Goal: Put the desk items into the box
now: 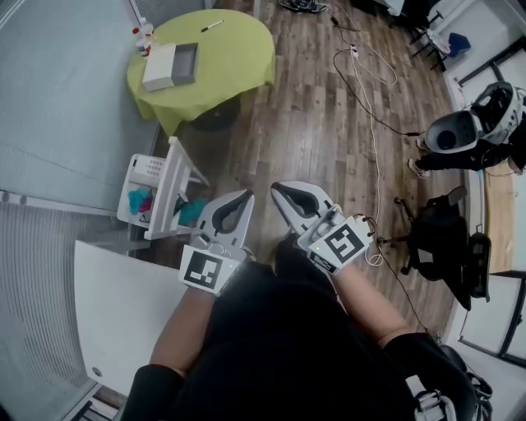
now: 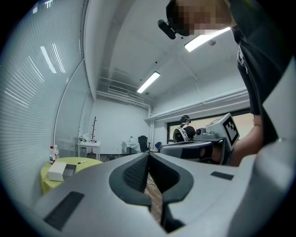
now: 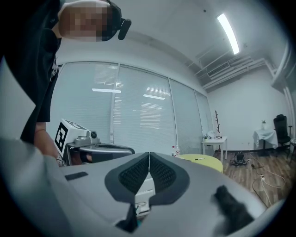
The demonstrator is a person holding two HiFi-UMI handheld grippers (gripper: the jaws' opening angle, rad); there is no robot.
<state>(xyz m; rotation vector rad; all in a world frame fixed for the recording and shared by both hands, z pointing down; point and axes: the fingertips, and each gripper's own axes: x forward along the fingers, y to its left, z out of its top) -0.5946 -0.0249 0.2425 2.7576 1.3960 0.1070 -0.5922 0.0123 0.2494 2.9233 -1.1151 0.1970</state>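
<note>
Far ahead stands a round green table (image 1: 234, 57) with a white box (image 1: 171, 66) with a grey inside, a marker pen (image 1: 212, 25) and small bottles (image 1: 145, 37). My left gripper (image 1: 248, 195) and right gripper (image 1: 275, 188) are held side by side close to my body, well short of the table, both shut on nothing. In the left gripper view the pads meet (image 2: 149, 155); the box (image 2: 60, 170) and pen (image 2: 82, 162) lie far off at the left. The right gripper view shows its pads pressed together (image 3: 149, 155) and the table (image 3: 206, 160) in the distance.
A white rack (image 1: 160, 189) holding teal items stands left of the grippers, beside a white tabletop (image 1: 123, 304). Cables (image 1: 370, 123) trail over the wooden floor. At the right a person wearing a headset (image 1: 477, 127) sits near a black chair (image 1: 444, 238).
</note>
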